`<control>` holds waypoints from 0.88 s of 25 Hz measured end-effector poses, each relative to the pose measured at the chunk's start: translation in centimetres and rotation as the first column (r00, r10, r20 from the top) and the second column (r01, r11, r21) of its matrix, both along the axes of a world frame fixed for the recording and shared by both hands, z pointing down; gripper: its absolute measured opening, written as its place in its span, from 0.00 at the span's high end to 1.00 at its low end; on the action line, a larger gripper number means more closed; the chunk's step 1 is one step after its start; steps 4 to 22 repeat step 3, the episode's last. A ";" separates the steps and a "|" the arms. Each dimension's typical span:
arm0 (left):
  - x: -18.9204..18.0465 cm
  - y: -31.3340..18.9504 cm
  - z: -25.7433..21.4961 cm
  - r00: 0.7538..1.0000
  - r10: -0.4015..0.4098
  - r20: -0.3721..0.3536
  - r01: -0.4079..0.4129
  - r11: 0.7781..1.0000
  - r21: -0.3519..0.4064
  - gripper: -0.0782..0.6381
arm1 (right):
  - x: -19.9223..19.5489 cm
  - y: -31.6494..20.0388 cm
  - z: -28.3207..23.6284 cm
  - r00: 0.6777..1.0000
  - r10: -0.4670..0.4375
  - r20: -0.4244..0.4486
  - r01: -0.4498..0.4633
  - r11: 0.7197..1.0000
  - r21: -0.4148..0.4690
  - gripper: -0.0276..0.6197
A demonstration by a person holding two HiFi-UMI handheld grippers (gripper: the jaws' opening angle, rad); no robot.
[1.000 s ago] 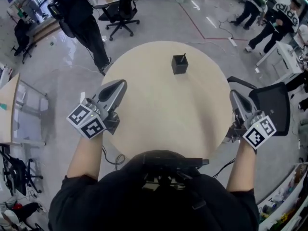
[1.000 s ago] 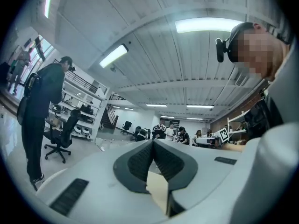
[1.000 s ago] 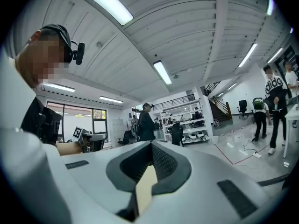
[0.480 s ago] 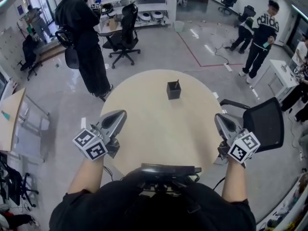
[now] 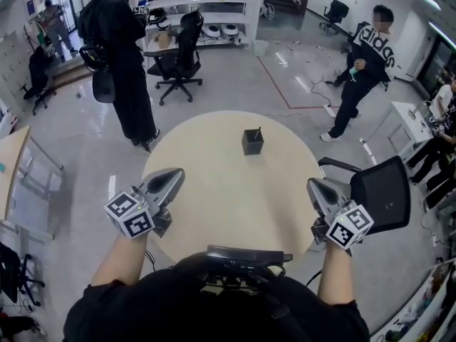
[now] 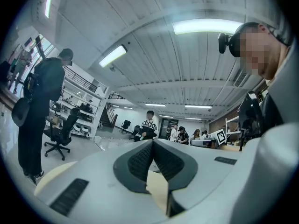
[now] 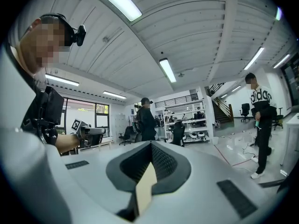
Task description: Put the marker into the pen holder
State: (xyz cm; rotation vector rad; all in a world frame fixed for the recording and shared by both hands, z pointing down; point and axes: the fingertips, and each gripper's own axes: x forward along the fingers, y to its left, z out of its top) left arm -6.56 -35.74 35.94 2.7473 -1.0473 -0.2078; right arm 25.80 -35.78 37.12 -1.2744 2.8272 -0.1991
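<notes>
Head view: round counter point(image 5: 214, 212). Black pen holder point(image 5: 252, 142) stands on its far half, with the marker point(image 5: 257, 132) in it, long axis near upright, top leaning slightly right; the task reads as complete. Left hand-held gripper point(image 5: 173, 177) and right hand-held gripper point(image 5: 315, 189) are at the near edge, well apart from the holder, which lies ahead and between them, neither plainly nearer. Left gripper view: jaws pressed together, nothing between them; holder not seen. Right gripper view: jaws likewise pressed together and empty; holder not seen.
</notes>
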 end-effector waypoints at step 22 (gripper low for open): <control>-0.2 -0.4 0.0 1.000 -0.002 -0.001 0.002 1.000 -0.002 0.89 | 0.1 -0.4 -0.1 1.000 0.000 -0.004 0.000 1.000 0.003 0.95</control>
